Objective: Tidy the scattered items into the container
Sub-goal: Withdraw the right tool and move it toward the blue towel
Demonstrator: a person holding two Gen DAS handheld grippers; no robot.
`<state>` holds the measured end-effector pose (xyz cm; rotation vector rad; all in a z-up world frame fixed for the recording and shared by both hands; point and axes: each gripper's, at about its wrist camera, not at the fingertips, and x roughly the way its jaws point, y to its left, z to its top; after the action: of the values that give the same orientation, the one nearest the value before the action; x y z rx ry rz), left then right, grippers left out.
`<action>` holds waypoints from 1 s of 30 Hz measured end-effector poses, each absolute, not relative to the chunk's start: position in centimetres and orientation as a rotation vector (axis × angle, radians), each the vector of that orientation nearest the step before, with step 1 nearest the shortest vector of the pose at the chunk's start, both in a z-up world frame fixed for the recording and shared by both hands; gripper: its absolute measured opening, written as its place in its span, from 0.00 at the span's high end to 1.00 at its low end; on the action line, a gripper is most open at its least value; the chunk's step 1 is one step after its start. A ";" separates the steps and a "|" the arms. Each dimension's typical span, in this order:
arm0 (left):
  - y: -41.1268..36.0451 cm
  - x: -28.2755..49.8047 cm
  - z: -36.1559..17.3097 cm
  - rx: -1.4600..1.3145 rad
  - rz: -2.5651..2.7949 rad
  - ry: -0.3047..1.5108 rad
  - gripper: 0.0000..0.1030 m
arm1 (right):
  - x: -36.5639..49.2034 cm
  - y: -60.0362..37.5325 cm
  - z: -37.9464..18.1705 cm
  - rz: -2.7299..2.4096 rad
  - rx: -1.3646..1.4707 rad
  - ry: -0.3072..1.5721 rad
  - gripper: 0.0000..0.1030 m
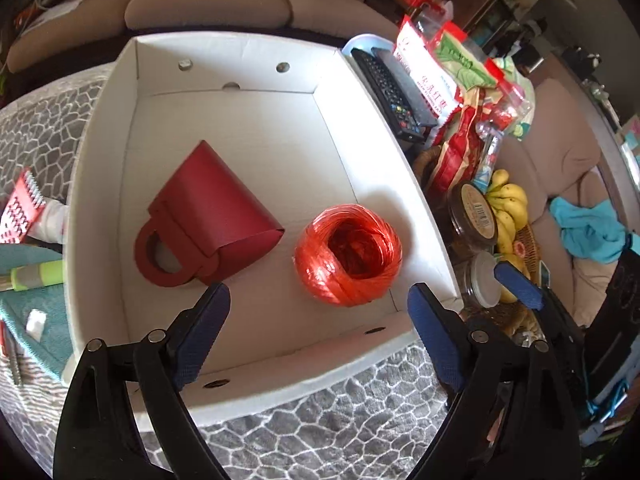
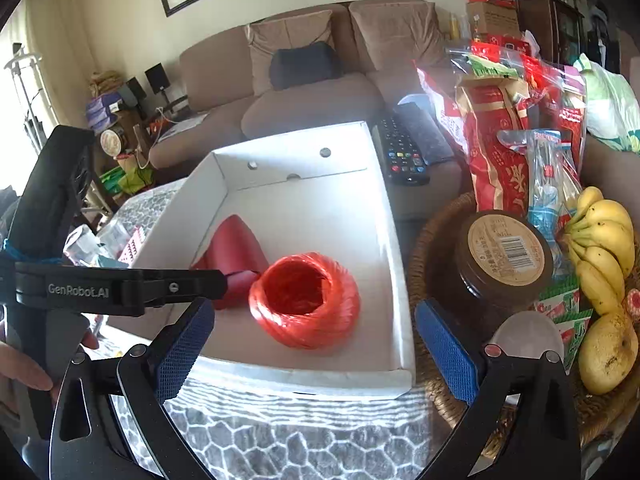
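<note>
Both grippers hover with jaws spread wide and nothing between them: the left gripper [image 1: 318, 320] above the near wall of a white cardboard box [image 1: 248, 46], the right gripper [image 2: 314, 340] over the box's near right corner. In the right wrist view, the left gripper's black body reaches in from the left, its tip just beside the items in the box.

Inside the box lie two items. A ball of glossy red-orange plastic twine [image 1: 348, 254], hollow at its centre, rests near the front right of the floor. Beside it, to the left, a dark red paper gift box [image 1: 212, 220] with a loop handle lies on its side.

The box sits on a table covered in a grey stone-pattern cloth [image 1: 320, 424]. Outside the box, to its left, lie a red-and-white patterned packet [image 1: 18, 210] and a green tube [image 1: 38, 274]. To its right are two remote controls [image 1: 394, 94], snack bags, a brown jar [image 2: 506, 258] and bananas [image 2: 602, 248] in a wicker basket [image 2: 430, 248].
</note>
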<state>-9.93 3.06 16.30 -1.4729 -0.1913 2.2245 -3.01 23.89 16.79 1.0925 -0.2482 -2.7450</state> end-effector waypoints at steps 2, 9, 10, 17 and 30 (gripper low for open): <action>0.9 -8.7 17.1 -1.462 2.279 -0.186 0.00 | -2.4 22.8 17.6 -2.725 1.067 -0.262 0.00; -6.1 -5.5 18.1 -1.501 2.334 -0.301 0.00 | -0.6 17.5 20.5 -2.662 0.996 -0.239 0.00; -7.3 -5.0 18.2 -1.504 2.344 -0.340 0.00 | -0.4 16.6 20.8 -2.651 0.992 -0.228 0.00; -16.0 -0.9 19.2 -1.512 2.426 -0.428 0.00 | 1.5 9.5 21.3 -2.554 0.995 -0.196 0.00; -30.3 5.1 17.3 -1.517 2.749 -0.343 0.00 | 3.2 -1.9 18.7 -2.440 1.039 -0.182 0.00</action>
<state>5.06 -30.32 17.32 -1.5174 -0.3426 2.7489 3.18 -1.94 18.72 1.0386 -0.1820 -2.4397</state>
